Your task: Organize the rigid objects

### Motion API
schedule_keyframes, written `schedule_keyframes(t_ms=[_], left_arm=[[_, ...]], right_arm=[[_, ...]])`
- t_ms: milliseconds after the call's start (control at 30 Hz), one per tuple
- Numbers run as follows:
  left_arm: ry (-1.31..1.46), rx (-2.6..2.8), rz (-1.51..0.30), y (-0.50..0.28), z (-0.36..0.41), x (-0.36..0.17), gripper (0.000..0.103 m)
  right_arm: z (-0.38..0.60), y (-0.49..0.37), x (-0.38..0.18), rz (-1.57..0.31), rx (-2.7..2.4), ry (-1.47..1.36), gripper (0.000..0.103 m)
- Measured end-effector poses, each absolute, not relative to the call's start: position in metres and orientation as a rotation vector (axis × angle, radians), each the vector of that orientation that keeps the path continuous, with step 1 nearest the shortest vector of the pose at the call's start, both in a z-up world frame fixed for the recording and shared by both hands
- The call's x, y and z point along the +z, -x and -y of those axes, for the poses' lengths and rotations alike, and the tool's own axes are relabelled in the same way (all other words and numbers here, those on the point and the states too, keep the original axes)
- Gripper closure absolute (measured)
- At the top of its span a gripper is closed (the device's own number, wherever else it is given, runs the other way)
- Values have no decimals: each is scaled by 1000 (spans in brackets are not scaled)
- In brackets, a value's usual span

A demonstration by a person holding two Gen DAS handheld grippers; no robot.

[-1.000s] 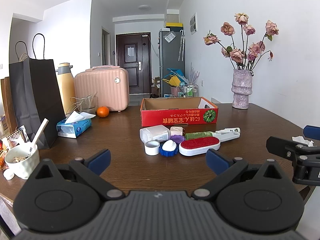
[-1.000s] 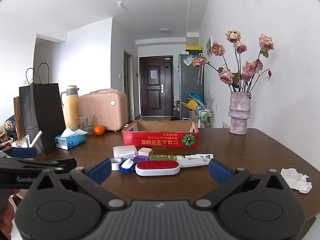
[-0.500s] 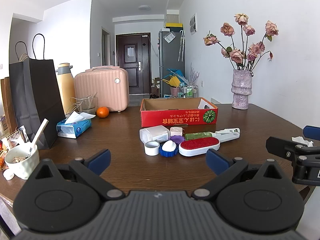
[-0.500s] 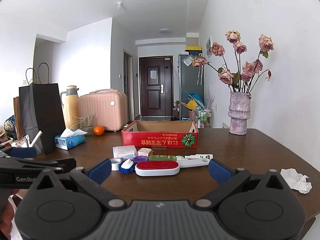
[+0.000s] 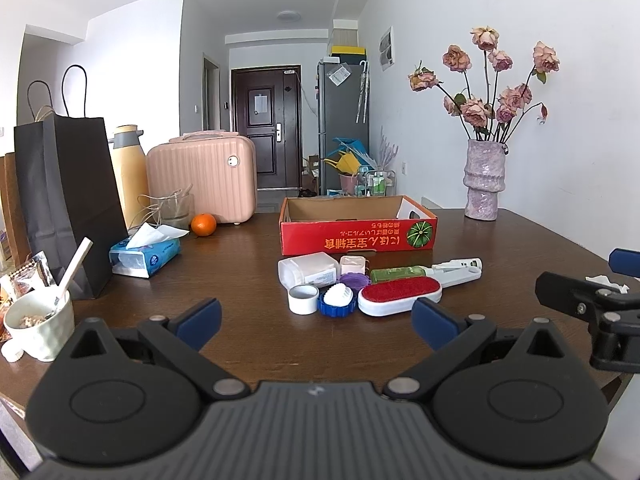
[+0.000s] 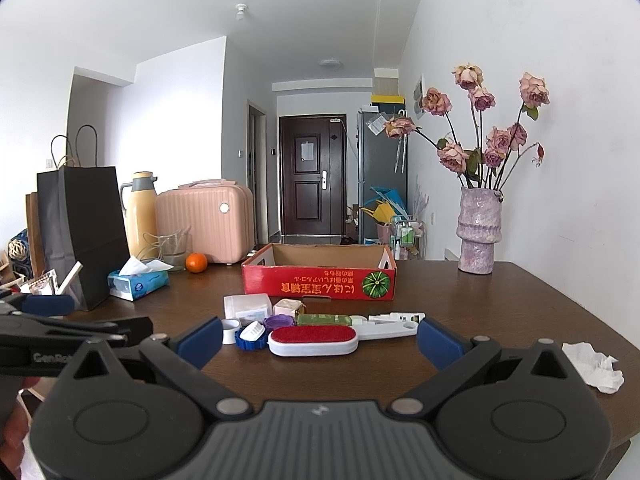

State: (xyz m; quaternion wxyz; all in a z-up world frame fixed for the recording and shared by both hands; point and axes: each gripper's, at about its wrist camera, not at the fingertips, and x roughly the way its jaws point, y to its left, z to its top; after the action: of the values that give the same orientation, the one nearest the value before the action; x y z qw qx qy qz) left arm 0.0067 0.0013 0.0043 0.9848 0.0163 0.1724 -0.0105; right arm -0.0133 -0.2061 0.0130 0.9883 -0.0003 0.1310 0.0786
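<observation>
Nothing changed since earlier frames: left tongs and right tongs still spread apart, empty, near clutter before red box on table.

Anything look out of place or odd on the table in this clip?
A crumpled white tissue lies loose near the table's right edge, apart from the items clustered before the red box. The box's printing reads upside down from here. Nothing looks spilled or damaged.

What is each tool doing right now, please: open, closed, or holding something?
Left tool: open, holding nothing, short of the lint brush.
Right tool: open, holding nothing, also short of the lint brush.
</observation>
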Motion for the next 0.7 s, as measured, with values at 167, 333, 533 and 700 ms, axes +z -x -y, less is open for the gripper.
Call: schedule_keyframes(t_ms=[167, 333, 533, 700], left_arm=[[-29, -28, -353, -25, 0, -2, 0], [-31, -30, -370, -44, 1, -9, 0], [-32, -28, -393, -68, 1, -16, 0], [-28, -18, -413, -88, -3, -21, 0]], right_arm=[[204, 0, 9, -268, 162, 13, 0], [204, -14, 3, -278, 160, 10, 0], [204, -34, -3, -298, 159, 6, 0], [202, -53, -7, -320, 162, 8, 0]])
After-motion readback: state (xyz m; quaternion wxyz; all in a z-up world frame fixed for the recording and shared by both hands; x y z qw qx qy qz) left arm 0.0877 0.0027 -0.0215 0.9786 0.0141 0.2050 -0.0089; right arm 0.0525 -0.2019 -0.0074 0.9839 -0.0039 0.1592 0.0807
